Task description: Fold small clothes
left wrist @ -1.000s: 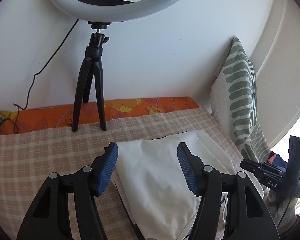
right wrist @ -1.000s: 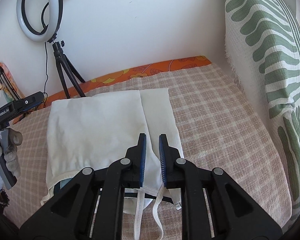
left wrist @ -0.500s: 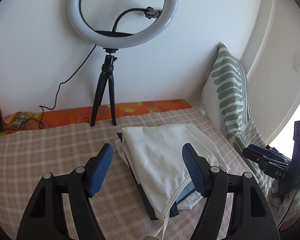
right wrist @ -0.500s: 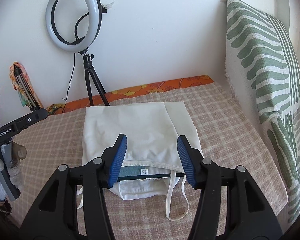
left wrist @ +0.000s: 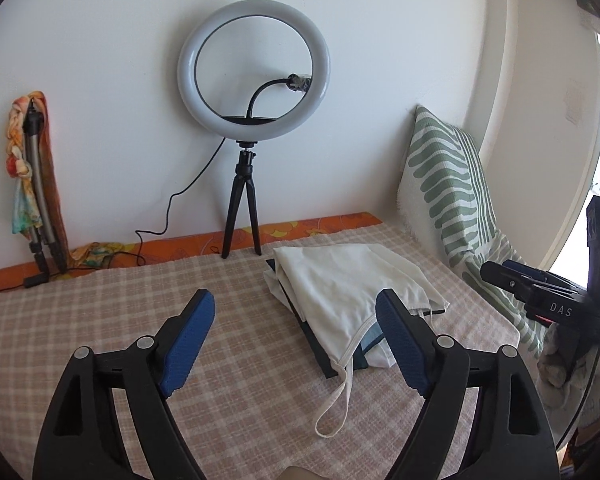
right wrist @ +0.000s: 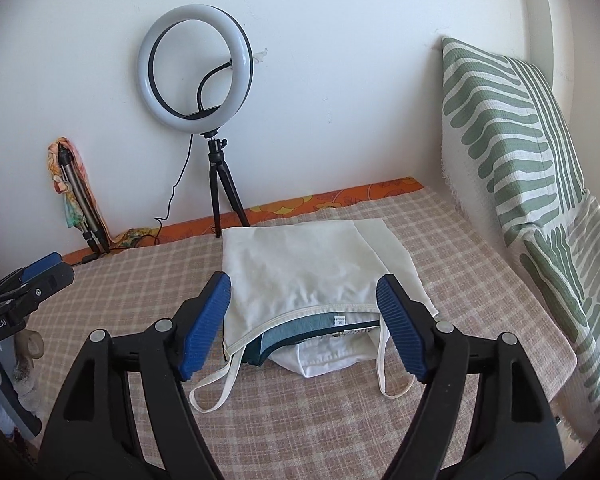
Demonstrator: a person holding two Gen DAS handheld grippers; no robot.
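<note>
A folded white strappy top [right wrist: 300, 268] lies on the checked bed cover, on top of a dark blue-green garment [right wrist: 288, 334] and a white garment [right wrist: 332, 354] that stick out beneath it. Its two thin straps [right wrist: 216, 384] trail toward me. It also shows in the left wrist view [left wrist: 340, 284]. My right gripper [right wrist: 304, 320] is open and empty, held back above the pile's near edge. My left gripper [left wrist: 296, 336] is open and empty, pulled back to the left of the pile. Neither touches the cloth.
A ring light on a black tripod [left wrist: 242, 216] stands at the wall behind the pile. A green-striped cushion [right wrist: 512, 128] leans at the right. A folded tripod wrapped in cloth [left wrist: 36, 184] leans at the far left. A cable [left wrist: 160, 224] runs along the orange sheet edge.
The right gripper opened and let go of the white top. Both grippers drew back and up from the pile; the left opened wider.
</note>
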